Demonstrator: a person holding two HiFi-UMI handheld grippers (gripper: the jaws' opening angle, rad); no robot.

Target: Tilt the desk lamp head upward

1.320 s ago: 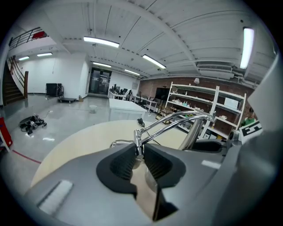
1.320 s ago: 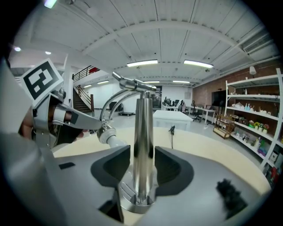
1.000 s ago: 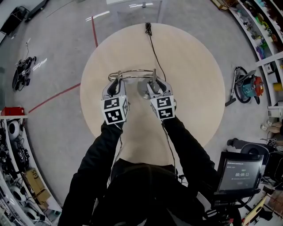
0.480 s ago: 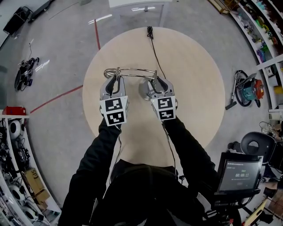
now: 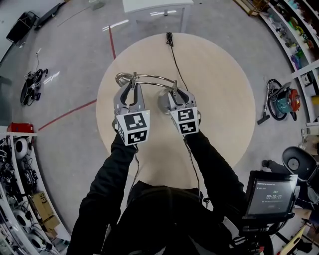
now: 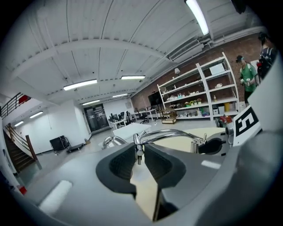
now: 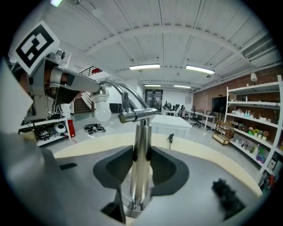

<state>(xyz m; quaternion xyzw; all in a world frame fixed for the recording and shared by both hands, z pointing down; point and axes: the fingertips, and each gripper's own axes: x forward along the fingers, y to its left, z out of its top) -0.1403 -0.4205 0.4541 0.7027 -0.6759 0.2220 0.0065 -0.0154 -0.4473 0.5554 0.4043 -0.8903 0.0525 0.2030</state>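
Observation:
A chrome desk lamp stands on the round wooden table; its base sits near the middle. Its arched arm runs left to the lamp head. My left gripper is shut on a thin chrome stem at the head end of the arm, just behind the head. My right gripper has just been closing, with the upright post between its jaws and both pads now against it. The right gripper view shows the white bulb hanging under the head beside the left gripper.
The lamp's black cable runs across the table to a plug at the far edge. A white table stands beyond, a vacuum cleaner to the right, a monitor at lower right. A person stands by the shelves.
My left gripper has risen and rolled, carrying the head end of the lamp arm up with it. The right gripper has stayed at the post.

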